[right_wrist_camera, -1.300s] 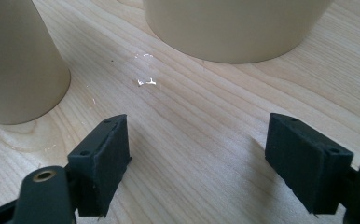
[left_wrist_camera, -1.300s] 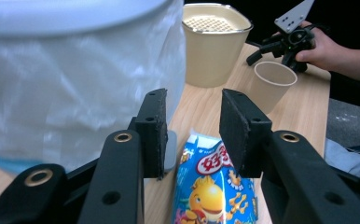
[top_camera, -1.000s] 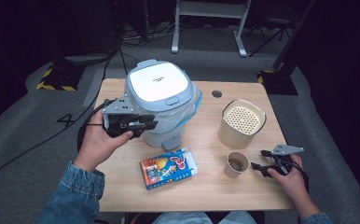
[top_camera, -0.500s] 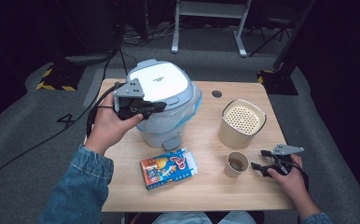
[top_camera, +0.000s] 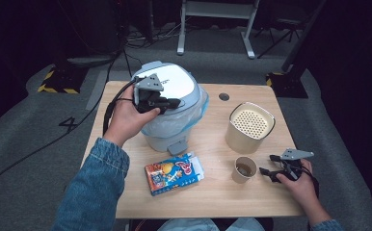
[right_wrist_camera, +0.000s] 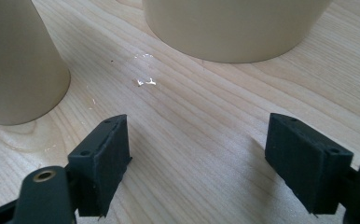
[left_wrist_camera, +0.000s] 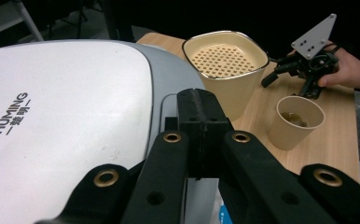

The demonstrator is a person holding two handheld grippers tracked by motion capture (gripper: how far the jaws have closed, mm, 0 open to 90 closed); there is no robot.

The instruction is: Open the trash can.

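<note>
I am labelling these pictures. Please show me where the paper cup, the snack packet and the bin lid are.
paper cup (top_camera: 245, 170): high view, on its open mouth.
snack packet (top_camera: 173, 173): high view, on its printed top face.
bin lid (left_wrist_camera: 61, 107): left gripper view, on its white top surface.

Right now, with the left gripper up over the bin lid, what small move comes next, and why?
Probably lower the left gripper onto the bin lid. Its jaws are shut and empty just above the closed lid, while the right gripper rests open on the table.
</note>
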